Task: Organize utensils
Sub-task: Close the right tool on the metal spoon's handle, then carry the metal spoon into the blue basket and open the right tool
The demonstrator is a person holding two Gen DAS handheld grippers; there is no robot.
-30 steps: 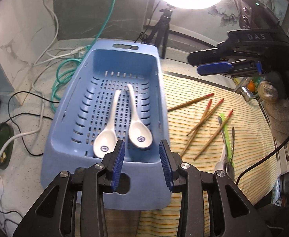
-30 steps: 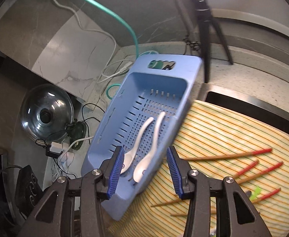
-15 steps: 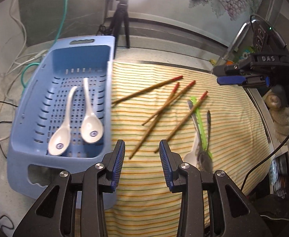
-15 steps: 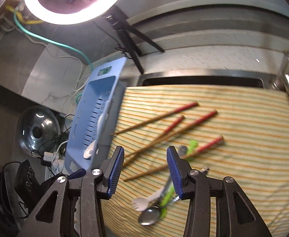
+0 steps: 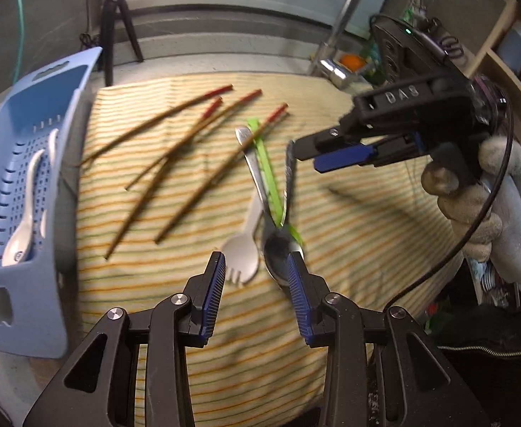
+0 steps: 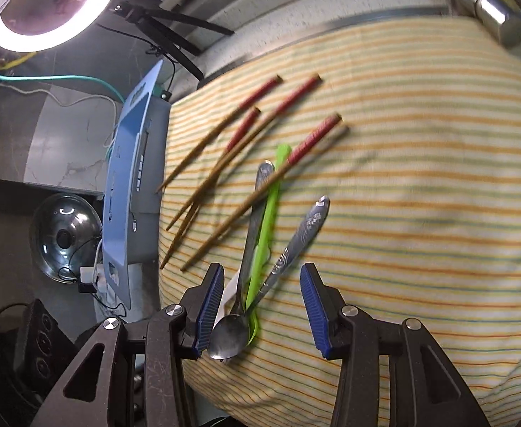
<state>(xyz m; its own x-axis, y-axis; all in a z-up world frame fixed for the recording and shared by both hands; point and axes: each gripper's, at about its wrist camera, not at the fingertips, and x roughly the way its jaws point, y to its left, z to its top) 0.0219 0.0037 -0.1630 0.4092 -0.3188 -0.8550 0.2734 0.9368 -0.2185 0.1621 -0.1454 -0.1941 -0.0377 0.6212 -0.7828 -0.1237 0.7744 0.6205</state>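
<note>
Both tools hang over a striped cloth (image 5: 349,185) spread on the counter, each with its jaws apart and nothing between the pads. The left tool (image 5: 256,286) points down at the near end of a small heap of cutlery: a white plastic spork (image 5: 242,252), a metal spoon (image 5: 278,252), a green plastic utensil (image 5: 269,170) and a patterned metal handle (image 5: 289,178) lie close together, crossing one another. The right tool (image 6: 262,306) frames the same heap from its own side, with the spoon bowl (image 6: 228,334) just beside its left pad. In the left wrist view the right tool (image 5: 335,153) is seen above the cloth, gripped by a gloved hand (image 5: 473,199). Four red-tipped chopsticks (image 5: 189,135) lie scattered on the cloth between the heap and a blue basket (image 5: 22,284), one resting across the spoon handle. Two white soup spoons (image 5: 25,227) lie in the basket. A tap (image 5: 349,10) stands beyond the cloth
</note>
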